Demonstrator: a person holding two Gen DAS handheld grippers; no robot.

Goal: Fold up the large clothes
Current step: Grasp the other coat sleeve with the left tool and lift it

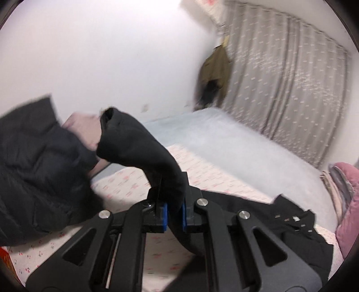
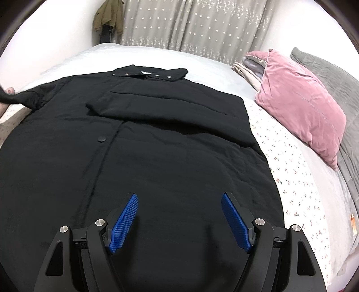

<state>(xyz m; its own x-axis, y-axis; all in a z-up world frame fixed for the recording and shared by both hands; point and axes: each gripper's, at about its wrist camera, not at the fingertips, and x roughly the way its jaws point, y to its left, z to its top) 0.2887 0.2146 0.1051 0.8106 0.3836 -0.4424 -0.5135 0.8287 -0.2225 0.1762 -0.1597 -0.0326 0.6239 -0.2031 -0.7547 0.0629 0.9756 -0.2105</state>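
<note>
Bedding with a small cherry print (image 2: 298, 191) covers the bed, and the black coat (image 2: 143, 157) lies spread flat on it, front side up. This coat is the landmark for all other places. Its collar (image 2: 148, 73), with a row of metal snaps, points to the grey curtain (image 2: 190, 24) at the far end. One sleeve (image 2: 161, 105) is folded across the chest of the coat, and a single black button (image 2: 102, 138) sits below this sleeve. On the right side of the coat, a pink cushion (image 2: 300, 103) rests on the bedding, near a grey quilt (image 2: 332, 74). An olive jacket (image 2: 109, 19) hangs beyond the collar, beside the curtain.

The left gripper (image 1: 174, 213) is clenched on the other sleeve (image 1: 136, 143) and holds it raised above the bedding. The right gripper (image 2: 179, 221) hovers over the lower part of the coat with its blue pads (image 2: 123, 222) released and wide apart. No brand, label or writing can be read anywhere.
</note>
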